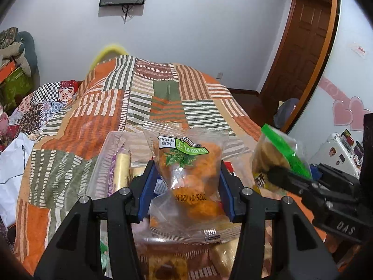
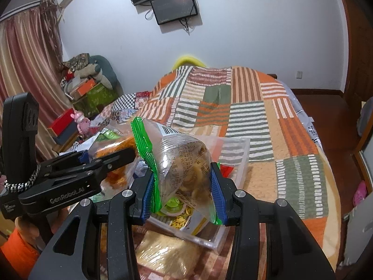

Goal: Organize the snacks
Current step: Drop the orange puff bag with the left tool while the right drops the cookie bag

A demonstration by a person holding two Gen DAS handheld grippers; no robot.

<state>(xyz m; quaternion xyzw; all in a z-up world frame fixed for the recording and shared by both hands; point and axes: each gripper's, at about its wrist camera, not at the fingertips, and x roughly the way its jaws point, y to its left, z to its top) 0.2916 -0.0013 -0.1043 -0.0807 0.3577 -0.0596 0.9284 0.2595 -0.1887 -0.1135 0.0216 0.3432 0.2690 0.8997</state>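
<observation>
Left gripper [image 1: 185, 187] clenched on orange snack packet [image 1: 186, 163]; right gripper [image 2: 183, 191] clenched on green-edged snack packet [image 2: 177, 161], apparently above clear box [image 2: 235, 161].

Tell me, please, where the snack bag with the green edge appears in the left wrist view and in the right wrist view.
Left wrist view: green-edged snack bag at the right, held in the right hand-held gripper.
Right wrist view: the same bag at centre, pinched between the blue pads.
Shared landmark: the clear plastic box on the striped bedspread.
</observation>
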